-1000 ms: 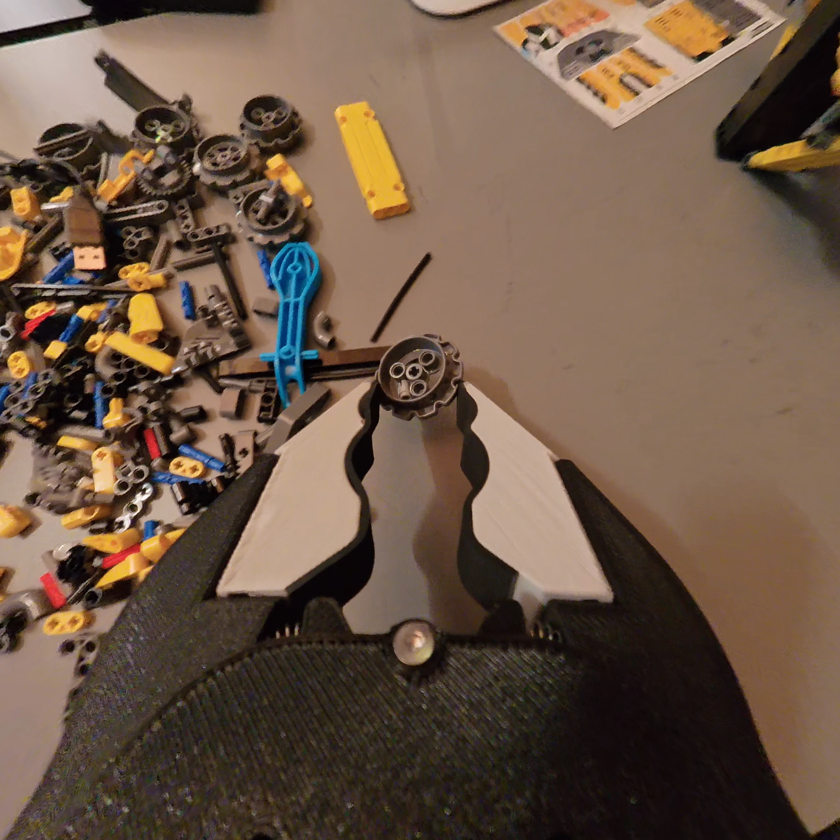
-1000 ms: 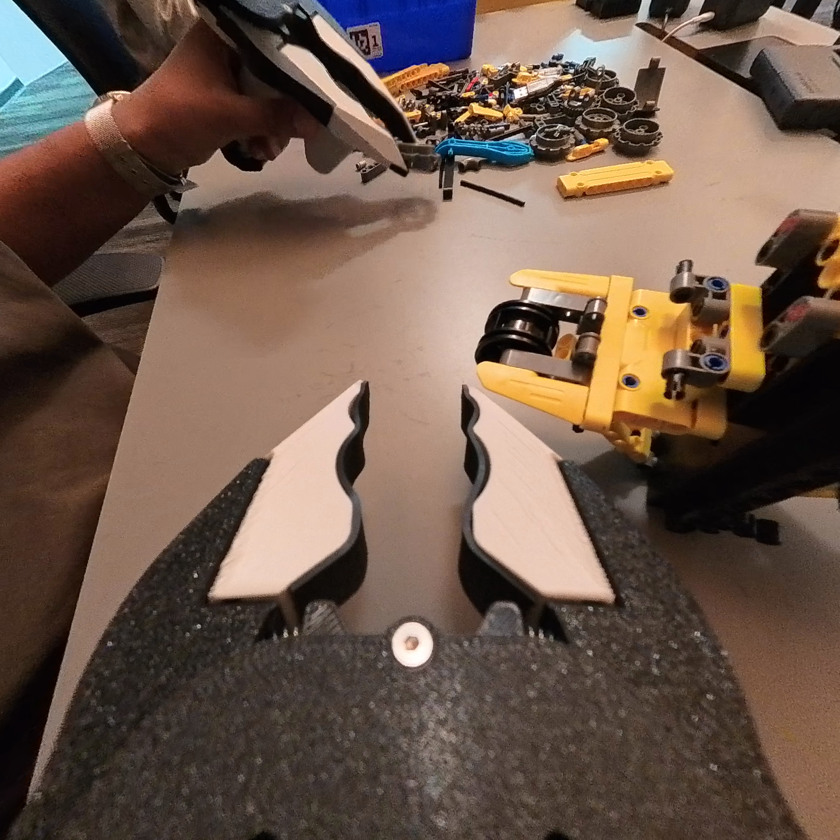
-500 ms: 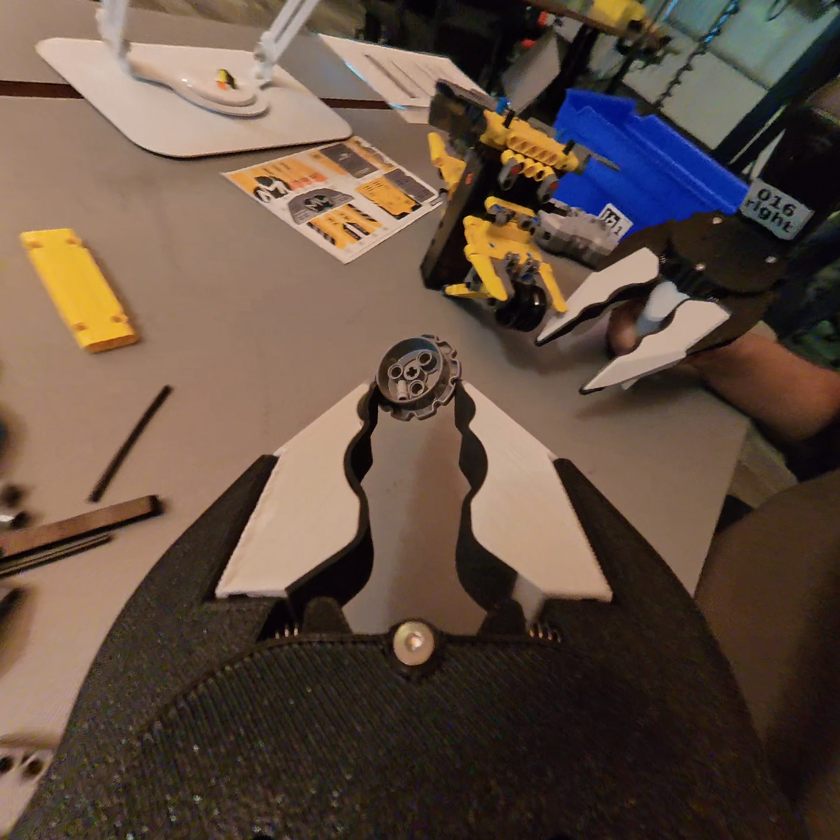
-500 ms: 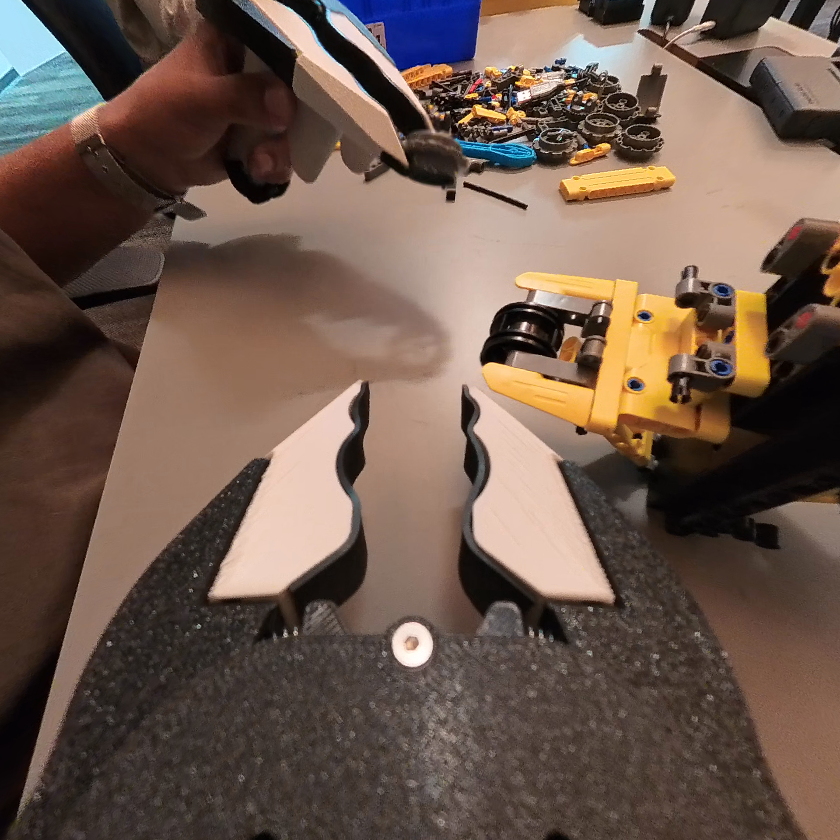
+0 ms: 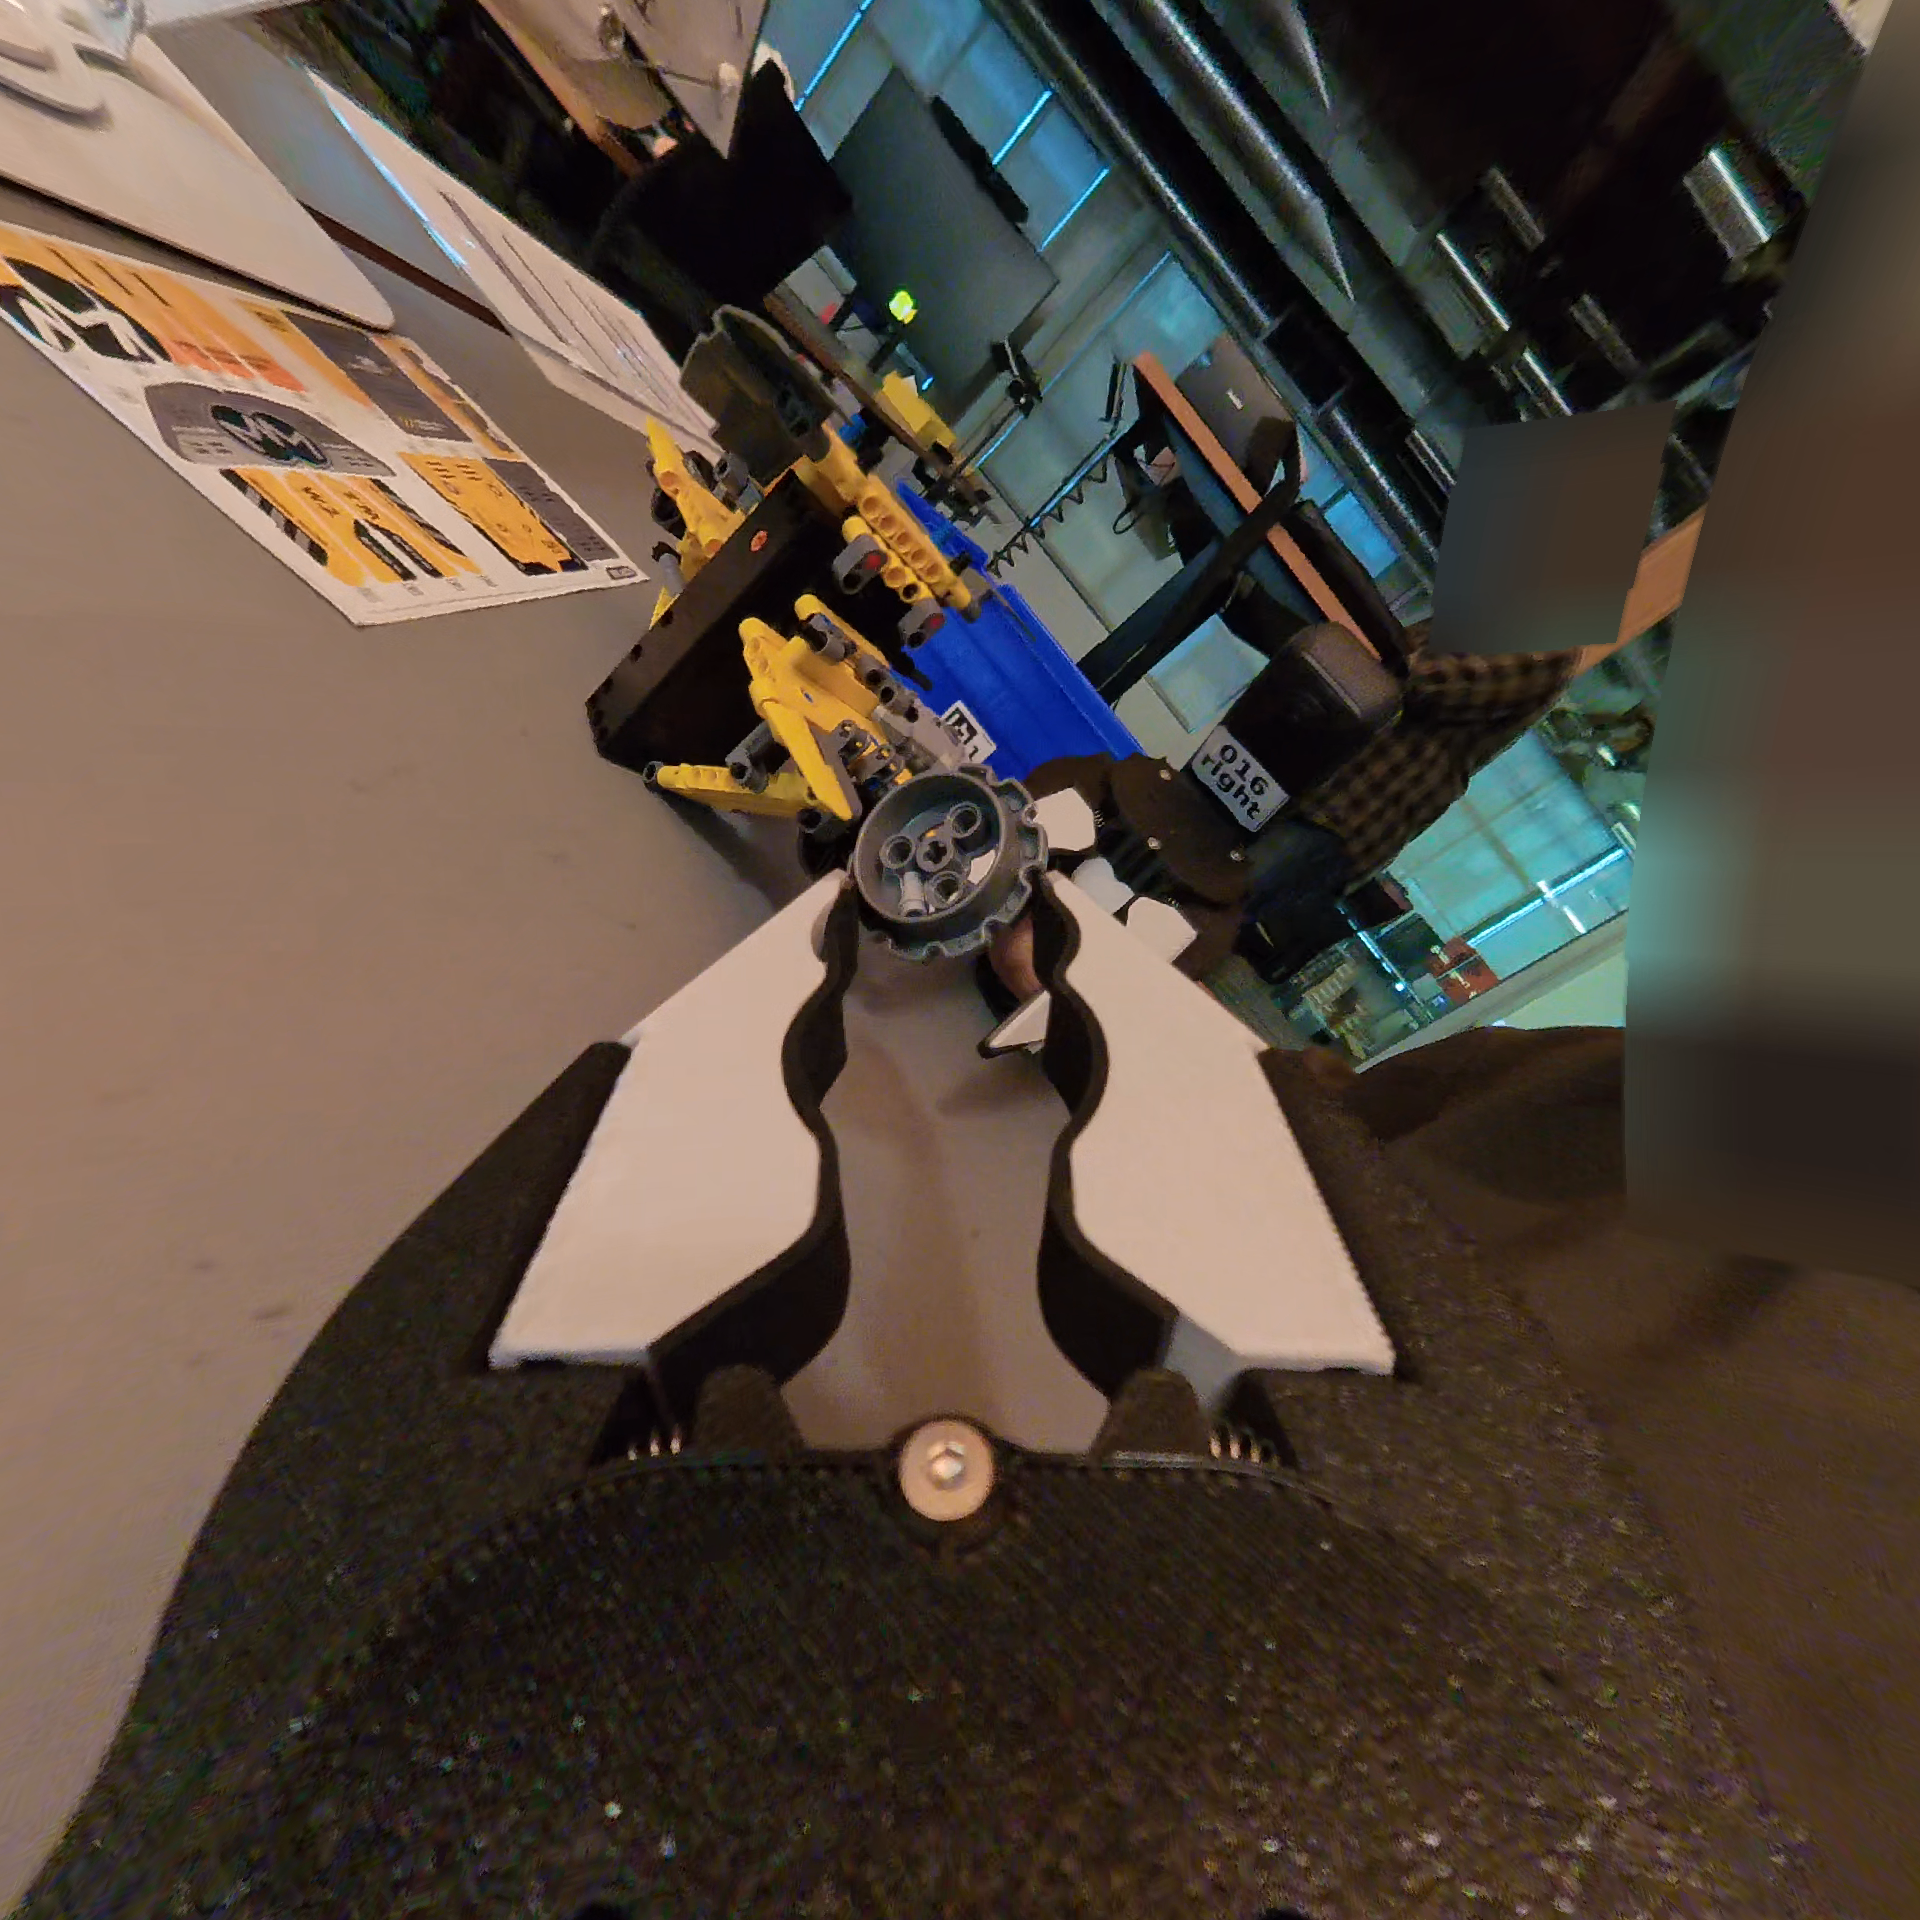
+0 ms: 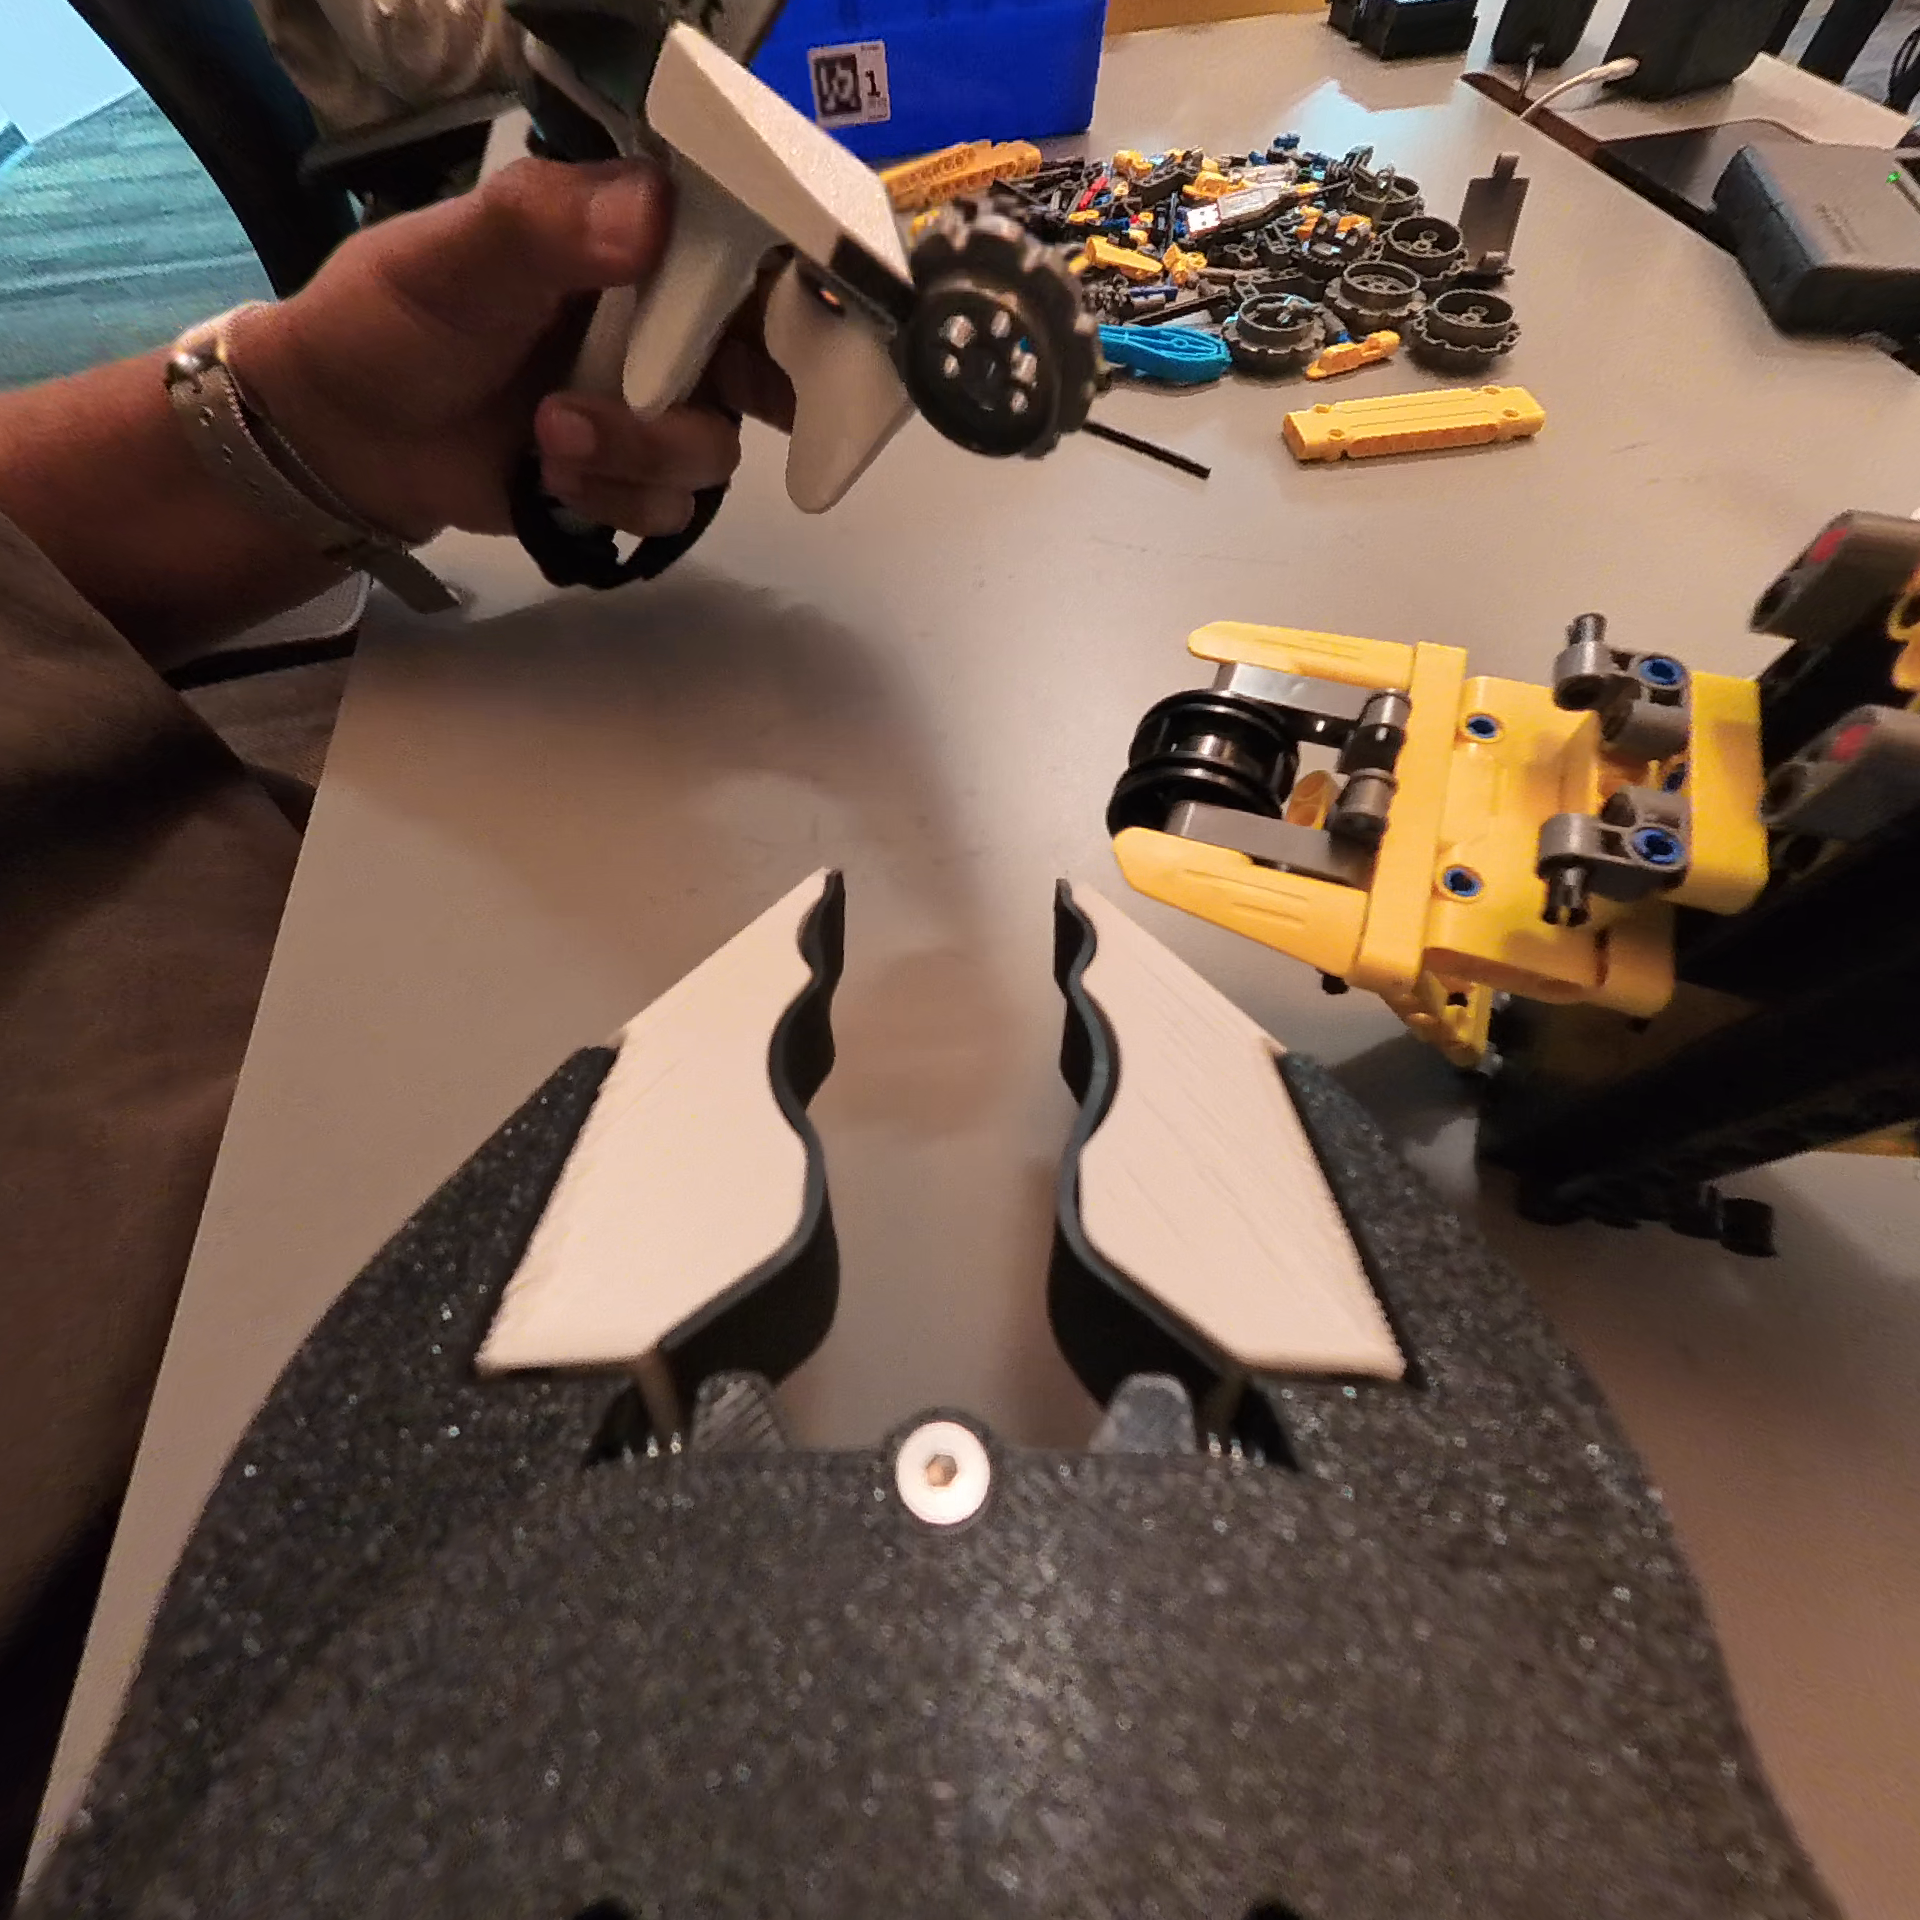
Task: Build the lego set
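Observation:
My left gripper [image 5: 943,899] is shut on a dark grey toothed wheel [image 5: 948,864] and holds it in the air above the grey table [image 5: 260,883]. The wheel also shows in the right wrist view [image 6: 995,343], held up by a hand. My right gripper [image 6: 943,904] is open and empty, low over the table [image 6: 623,790]. A yellow and black brick-built model [image 6: 1455,862] with a black double wheel [image 6: 1195,774] at its front stands just right of my right gripper. The model also shows in the left wrist view [image 5: 790,665], beyond the held wheel.
A pile of small loose bricks and dark wheels [image 6: 1299,260] lies at the far side, with a long yellow plate [image 6: 1413,421] and a thin black rod [image 6: 1148,452] nearer. A blue bin [image 6: 935,73] stands behind. An instruction sheet [image 5: 281,436] lies left of the model. There is about 9 centimeters between the tips of the two grippers. The thin black rod [image 6: 1148,452] is about 20 centimeters from my left fingertips and 25 centimeters from my right.
My left gripper has lifted the toothed wheel away from the pile and swung it toward the model and my right gripper. My right gripper has stayed almost still and open.

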A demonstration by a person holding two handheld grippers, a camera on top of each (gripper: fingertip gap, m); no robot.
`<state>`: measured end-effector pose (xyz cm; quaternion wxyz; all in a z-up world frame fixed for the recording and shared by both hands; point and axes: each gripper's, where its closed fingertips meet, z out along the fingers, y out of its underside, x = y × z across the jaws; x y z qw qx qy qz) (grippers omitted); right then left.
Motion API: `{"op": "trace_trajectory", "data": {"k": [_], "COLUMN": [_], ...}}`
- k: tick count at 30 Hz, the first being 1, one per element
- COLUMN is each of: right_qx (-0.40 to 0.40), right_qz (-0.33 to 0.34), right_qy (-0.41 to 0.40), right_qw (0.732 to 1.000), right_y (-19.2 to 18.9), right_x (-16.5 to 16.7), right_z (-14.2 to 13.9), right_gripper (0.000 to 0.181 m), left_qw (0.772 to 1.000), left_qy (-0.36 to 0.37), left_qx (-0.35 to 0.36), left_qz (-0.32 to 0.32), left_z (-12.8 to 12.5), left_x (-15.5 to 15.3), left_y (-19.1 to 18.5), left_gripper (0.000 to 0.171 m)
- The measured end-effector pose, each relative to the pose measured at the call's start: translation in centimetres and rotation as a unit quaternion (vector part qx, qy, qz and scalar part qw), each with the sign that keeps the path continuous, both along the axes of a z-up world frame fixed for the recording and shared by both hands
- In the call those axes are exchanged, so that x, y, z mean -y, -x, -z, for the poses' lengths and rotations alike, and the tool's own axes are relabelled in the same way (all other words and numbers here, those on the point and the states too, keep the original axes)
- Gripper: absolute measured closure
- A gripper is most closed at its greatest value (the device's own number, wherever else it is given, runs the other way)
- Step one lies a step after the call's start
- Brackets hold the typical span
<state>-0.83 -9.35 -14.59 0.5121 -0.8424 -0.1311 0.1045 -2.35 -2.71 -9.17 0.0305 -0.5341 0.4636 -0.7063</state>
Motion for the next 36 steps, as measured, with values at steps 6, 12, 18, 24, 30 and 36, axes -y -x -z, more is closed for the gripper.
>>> {"op": "trace_trajectory", "data": {"k": [6,12,18,24,30,36], "right_qx": [0.005,0.006,0.008,0.013,0.02,0.05], "right_qz": [-0.001,0.0,-0.001,-0.002,-0.001,0.0], "right_qy": [0.001,0.001,0.0,-0.003,-0.014,-0.066], "right_qw": [1.0,1.0,1.0,1.0,1.0,0.997], "right_y": [0.1,0.1,0.1,0.2,0.2,0.3], "right_x": [0.0,0.0,0.0,0.0,-0.1,-0.1], "right_z": [0.1,0.1,0.1,0.0,-0.3,-2.1], "right_gripper": [0.141,0.141,0.141,0.141,0.142,0.144], "left_qw": [1.0,1.0,0.999,0.998,0.997,0.989], "left_qy": [0.009,0.02,0.031,0.045,0.058,0.129], "left_qx": [-0.008,-0.012,-0.013,-0.016,-0.012,-0.003], "left_qz": [0.005,0.018,0.025,0.033,0.049,0.07], "left_z": [0.9,1.2,1.4,1.6,1.4,0.3], "left_x": [0.2,0.9,1.4,2.1,3.5,4.4], "left_y": [0.0,-0.1,-0.2,-0.2,-0.2,0.0], "left_gripper": [0.145,0.145,0.145,0.145,0.145,0.146]}}
